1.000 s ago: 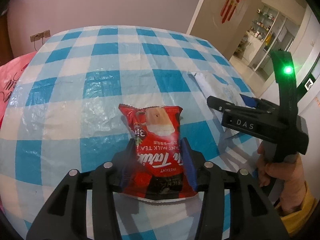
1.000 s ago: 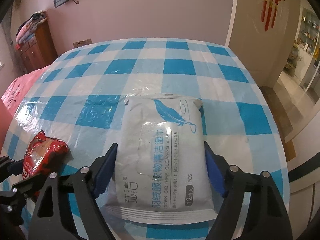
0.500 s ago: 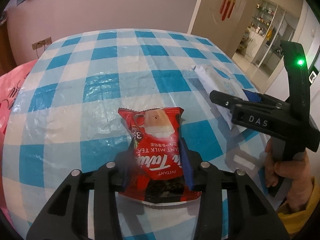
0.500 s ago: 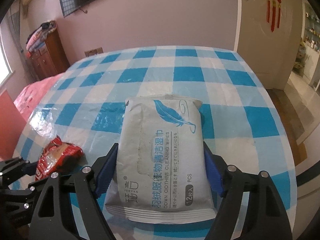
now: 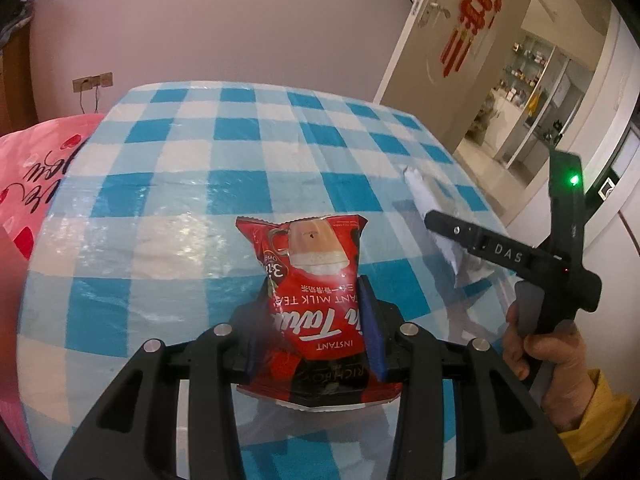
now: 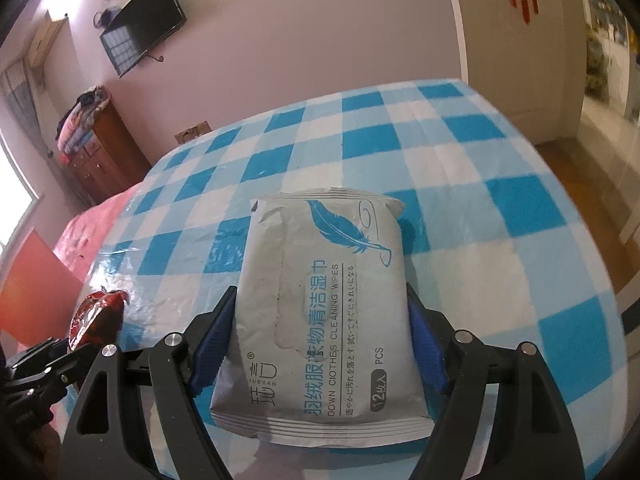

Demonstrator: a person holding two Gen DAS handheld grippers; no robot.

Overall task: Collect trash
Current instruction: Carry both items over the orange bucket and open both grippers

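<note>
Two pieces of trash in view, one per gripper. One red sachet (image 5: 316, 304), printed "instant milk tea", is clamped between the blue fingers (image 5: 370, 328) of the left gripper (image 5: 310, 332); its top edge stands up above the fingers, its bottom seam hangs toward the camera, and it looks raised off the bench (image 5: 168, 184). One grey wipes pack (image 6: 320, 300) with a blue feather print sits between the blue fingers (image 6: 424, 340) of the right gripper (image 6: 320, 336), both pressing its long sides, so closed on the pack. The pack tilts up at the far end; whether its near end touches the bench (image 6: 500, 168) I cannot tell.

One bench, covered by a blue-and-white checked cloth under clear plastic. In the left view the right gripper (image 5: 448, 236) shows to the right of the sachet, held by a hand (image 5: 552, 364) in a yellow sleeve, one green light on its mast, the pack (image 5: 432, 216) edge-on in it. In the right view the sachet (image 6: 96, 316) shows left of the pack, crumpled in the left gripper (image 6: 86, 334).

No bin or bag in either view. Left of the bench: one pink cloth (image 5: 36, 176) with dark script. Beyond it: one wooden cabinet (image 6: 100, 152) with folded cloth on top, one wall TV (image 6: 140, 40), one door (image 5: 460, 60) with a red hanging ornament.
</note>
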